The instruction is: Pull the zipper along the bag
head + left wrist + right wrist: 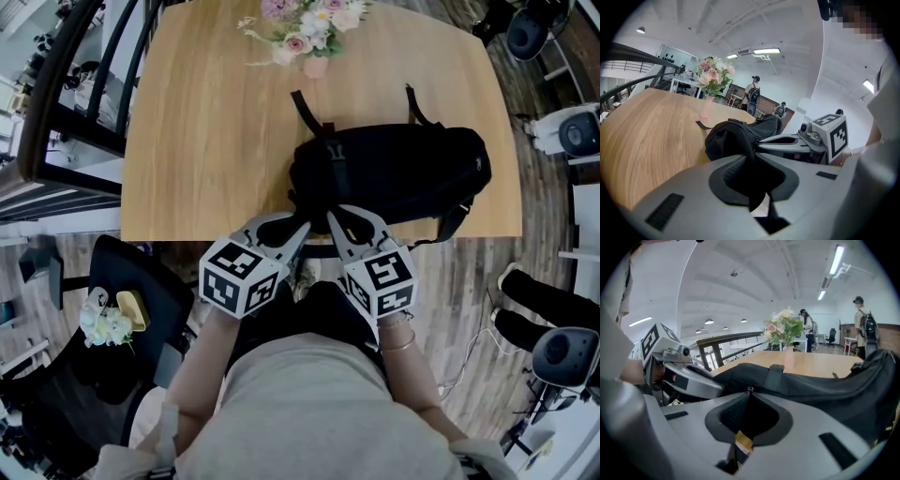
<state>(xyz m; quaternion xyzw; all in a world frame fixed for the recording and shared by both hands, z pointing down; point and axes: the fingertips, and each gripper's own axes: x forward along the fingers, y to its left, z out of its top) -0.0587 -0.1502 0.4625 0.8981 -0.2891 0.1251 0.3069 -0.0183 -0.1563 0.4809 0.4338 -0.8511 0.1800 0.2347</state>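
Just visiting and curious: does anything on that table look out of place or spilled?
Nothing spilled or damaged. The flower vase stands upright. The black bag lies at the near edge of the table, one strap drooping over it.

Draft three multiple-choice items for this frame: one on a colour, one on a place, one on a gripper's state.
1. What colour is the soft fabric bag on the light wooden table?
A. red
B. black
C. white

2. Where does the pink vase of flowers stand?
A. at the table's far edge, beyond the bag
B. on top of the bag
C. on the floor

3. How do the jaws of the left gripper stand?
A. wide apart over bare wood
B. closed on the vase
C. closed on the bag's fabric

Answers:
1 B: the bag is black in every view.
2 A: the head view shows the vase past the bag, at the far edge.
3 C: the left gripper view shows black fabric pinched between the jaws.
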